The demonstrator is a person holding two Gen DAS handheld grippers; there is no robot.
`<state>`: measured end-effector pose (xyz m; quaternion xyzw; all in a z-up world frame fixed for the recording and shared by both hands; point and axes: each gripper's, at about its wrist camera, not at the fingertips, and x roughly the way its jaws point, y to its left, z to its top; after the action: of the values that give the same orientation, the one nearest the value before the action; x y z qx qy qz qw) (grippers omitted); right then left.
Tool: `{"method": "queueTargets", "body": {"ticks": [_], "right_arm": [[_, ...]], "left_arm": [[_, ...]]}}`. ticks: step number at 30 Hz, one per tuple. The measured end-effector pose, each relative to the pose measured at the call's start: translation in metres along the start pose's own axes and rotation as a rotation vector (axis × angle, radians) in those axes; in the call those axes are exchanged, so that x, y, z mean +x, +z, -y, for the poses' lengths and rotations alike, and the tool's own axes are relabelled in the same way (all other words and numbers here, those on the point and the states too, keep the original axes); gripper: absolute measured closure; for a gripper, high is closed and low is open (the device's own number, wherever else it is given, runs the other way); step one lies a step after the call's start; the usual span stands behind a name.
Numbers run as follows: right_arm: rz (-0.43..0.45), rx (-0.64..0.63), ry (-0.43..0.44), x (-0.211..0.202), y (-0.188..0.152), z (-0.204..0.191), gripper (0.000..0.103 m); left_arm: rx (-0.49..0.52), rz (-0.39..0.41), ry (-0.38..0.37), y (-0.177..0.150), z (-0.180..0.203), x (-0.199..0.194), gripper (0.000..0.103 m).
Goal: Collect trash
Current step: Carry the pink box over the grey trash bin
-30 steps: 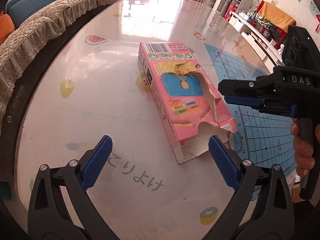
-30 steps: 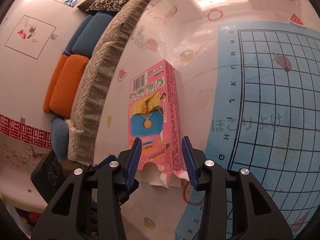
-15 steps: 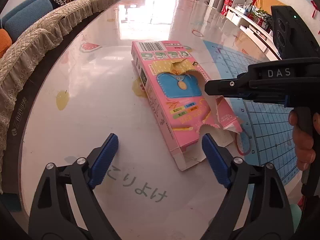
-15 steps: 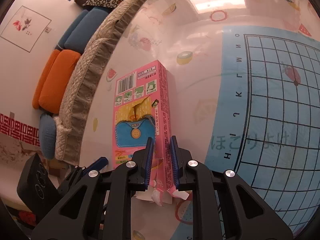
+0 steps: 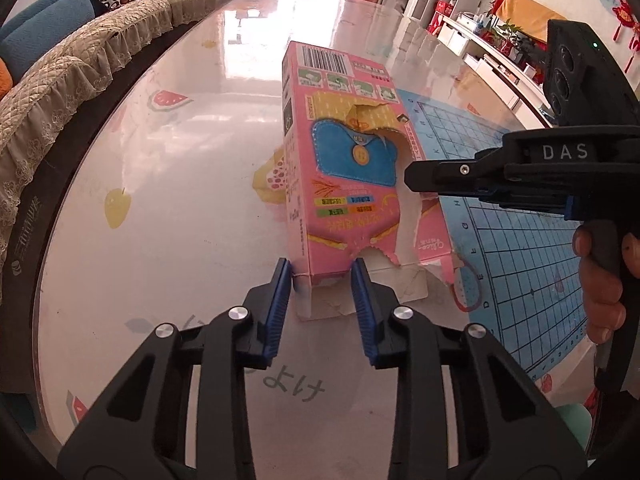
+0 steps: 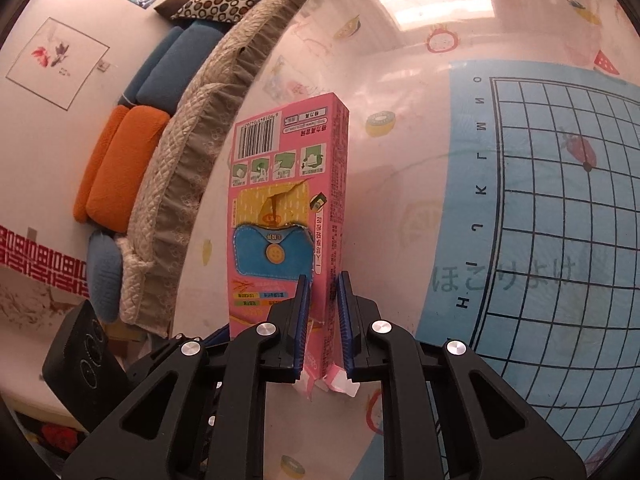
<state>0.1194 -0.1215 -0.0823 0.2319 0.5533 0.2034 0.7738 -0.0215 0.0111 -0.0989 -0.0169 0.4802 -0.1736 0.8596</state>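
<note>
The torn pink box (image 5: 352,184) lies on the glossy surface (image 5: 168,208), near end tipped up. Your right tool (image 6: 322,320) pinches its side wall; your left tool (image 5: 322,304), wide open a second ago, is closing on the ragged end. Squeeze gently, lift together.

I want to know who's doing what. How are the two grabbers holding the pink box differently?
The left gripper straddles the pink box's torn open end, jaws closing. The right gripper pinches its narrow side wall, jaws much closer together. Both have blue pads and grip the same torn end.
</note>
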Motion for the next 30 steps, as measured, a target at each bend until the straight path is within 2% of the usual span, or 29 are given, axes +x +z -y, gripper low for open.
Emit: {"method": "queueTargets", "body": {"ticks": [8,14,21,30], "right_arm": [[0.069,0.028,0.024,-0.047,-0.011,0.012,0.088],[0.128,0.056,0.027,-0.097,-0.026,0.032,0.088],[0.22,0.095,0.024,-0.161,-0.051,0.057,0.088],[0.376,0.207,-0.015,-0.268,-0.106,0.126,0.088]], "left_arm": [[0.059,0.037,-0.029,0.009,0.031,-0.022,0.074],[0.123,0.057,-0.066,0.01,0.074,-0.036,0.074],[0.228,0.083,-0.118,0.011,0.147,-0.052,0.074],[0.384,0.082,-0.224,0.001,0.266,-0.054,0.074]]}}
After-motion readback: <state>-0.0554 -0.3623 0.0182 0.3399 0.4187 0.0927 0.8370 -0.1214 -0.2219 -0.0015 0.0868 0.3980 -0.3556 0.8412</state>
